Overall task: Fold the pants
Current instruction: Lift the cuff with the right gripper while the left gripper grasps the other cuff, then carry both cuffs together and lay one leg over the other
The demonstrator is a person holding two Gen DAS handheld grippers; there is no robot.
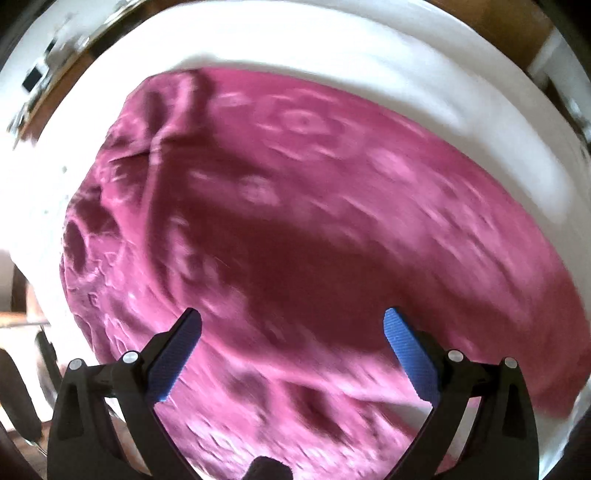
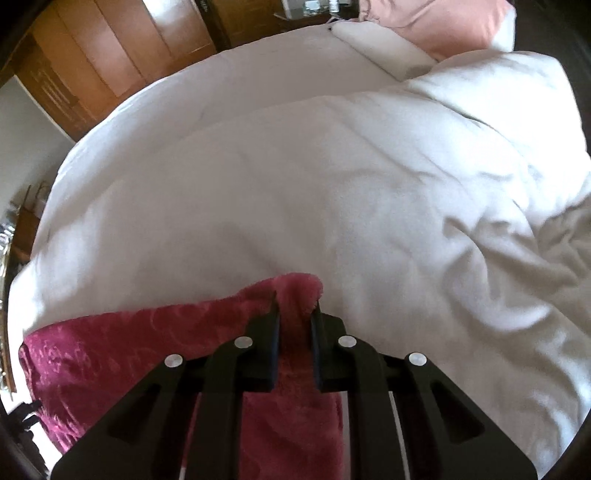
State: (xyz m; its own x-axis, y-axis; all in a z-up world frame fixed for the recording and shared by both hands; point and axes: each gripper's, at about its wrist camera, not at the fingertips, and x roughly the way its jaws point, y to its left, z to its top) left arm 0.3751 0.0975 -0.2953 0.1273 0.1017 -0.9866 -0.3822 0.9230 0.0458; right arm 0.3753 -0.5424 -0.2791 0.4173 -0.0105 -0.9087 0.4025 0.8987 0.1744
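Observation:
The pants [image 1: 295, 221] are fuzzy magenta fabric with a pale flower pattern, spread wide on a white bed [image 1: 332, 44]. My left gripper [image 1: 291, 317] is open with blue pads, held above the fabric and holding nothing. In the right wrist view my right gripper [image 2: 295, 299] is shut on a bunched edge of the pants [image 2: 110, 350], which trail down and to the left from the jaws. That pinched edge sits just above the white duvet [image 2: 332, 184].
The white duvet is rumpled at the right [image 2: 535, 258]. A pink pillow [image 2: 443, 22] and a white pillow [image 2: 380, 44] lie at the far end. A wooden wardrobe [image 2: 110, 48] stands beyond the bed's left side.

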